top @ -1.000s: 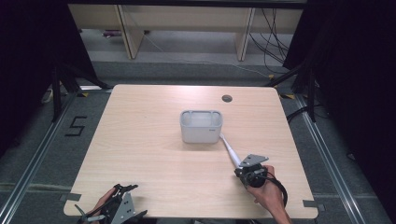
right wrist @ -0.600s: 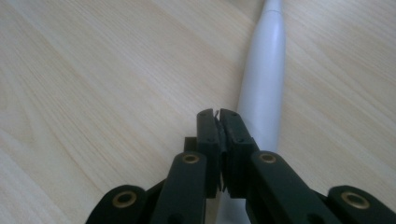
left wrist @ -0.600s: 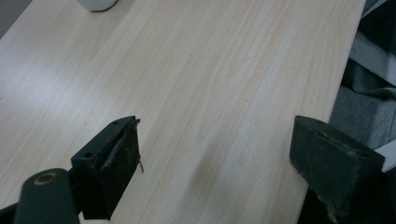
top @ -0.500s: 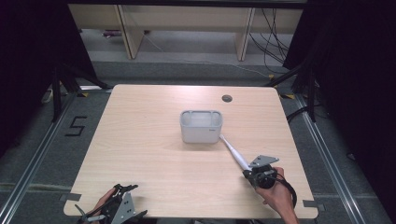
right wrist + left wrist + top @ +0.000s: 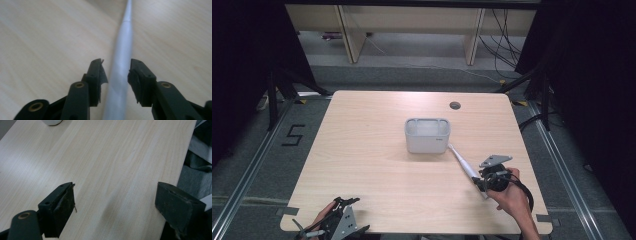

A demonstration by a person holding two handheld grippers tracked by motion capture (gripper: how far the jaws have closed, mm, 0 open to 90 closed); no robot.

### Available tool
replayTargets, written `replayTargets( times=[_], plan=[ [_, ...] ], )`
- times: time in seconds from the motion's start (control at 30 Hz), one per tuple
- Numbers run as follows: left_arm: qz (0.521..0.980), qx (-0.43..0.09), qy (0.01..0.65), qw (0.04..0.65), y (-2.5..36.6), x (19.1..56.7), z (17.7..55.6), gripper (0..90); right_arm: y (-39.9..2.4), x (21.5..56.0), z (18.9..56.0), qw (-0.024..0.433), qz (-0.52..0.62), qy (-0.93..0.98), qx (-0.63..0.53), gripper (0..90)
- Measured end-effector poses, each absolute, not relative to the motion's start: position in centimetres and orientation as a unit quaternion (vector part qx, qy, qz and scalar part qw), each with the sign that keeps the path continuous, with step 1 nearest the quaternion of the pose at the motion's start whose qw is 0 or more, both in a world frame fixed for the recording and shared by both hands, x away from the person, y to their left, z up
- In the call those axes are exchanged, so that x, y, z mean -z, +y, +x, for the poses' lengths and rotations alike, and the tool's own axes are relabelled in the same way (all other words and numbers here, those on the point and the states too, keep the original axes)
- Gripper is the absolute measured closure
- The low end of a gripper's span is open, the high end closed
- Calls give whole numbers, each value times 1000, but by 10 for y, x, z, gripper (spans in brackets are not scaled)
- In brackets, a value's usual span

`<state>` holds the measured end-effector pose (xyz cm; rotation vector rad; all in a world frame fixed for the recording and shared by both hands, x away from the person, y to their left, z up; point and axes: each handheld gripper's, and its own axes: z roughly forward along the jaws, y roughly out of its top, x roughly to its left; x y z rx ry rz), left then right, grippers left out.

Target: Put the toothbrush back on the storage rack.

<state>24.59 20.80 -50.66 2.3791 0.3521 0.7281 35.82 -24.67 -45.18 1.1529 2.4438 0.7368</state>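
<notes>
Lying between the parted right claw [image 5: 117, 72]: one toothbrush [image 5: 122, 55]; left claw [image 5: 115, 205] apart; one bin [image 5: 427, 135].

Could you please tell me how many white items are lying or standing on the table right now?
2: a white container at the table's centre, and a long white stick slanting from it toward the right tool. Nothing appears hidden.

The right gripper [image 5: 479, 182] is black, with a grey three-cornered plate [image 5: 495, 160] on top and a black cable [image 5: 523, 189] looping from its body beside the right hand [image 5: 508, 199], which is bare. Its two black jaws carry worn, ragged pads [image 5: 133, 78] and brass-coloured rivets [image 5: 79, 85] at the pivots. The left gripper [image 5: 343, 202] is likewise black with a grey plate; its wide jaw blocks have frayed pad [image 5: 67, 203] edges, a small screw hole and one brass rivet.
</notes>
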Motion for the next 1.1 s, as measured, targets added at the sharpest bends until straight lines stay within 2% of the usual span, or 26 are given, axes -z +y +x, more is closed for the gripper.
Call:
replayTargets(
  times=[0.07, 0.27, 0.6, 1.1],
  plan=[
    [901, -275, 133, 308, 208, 507, 246, 156, -246, 450, 366, 161, 411, 864, -242, 570],
    [900, -275, 135, 309, 208, 508, 246, 156, -239, 453, 383, 139, 422, 871, -210, 526],
    [903, -271, 131, 307, 208, 506, 246, 156, -226, 462, 410, 101, 417, 887, -168, 542],
    [898, -279, 135, 312, 208, 508, 246, 155, -218, 469, 424, 79, 415, 897, -129, 588]
  ],
)
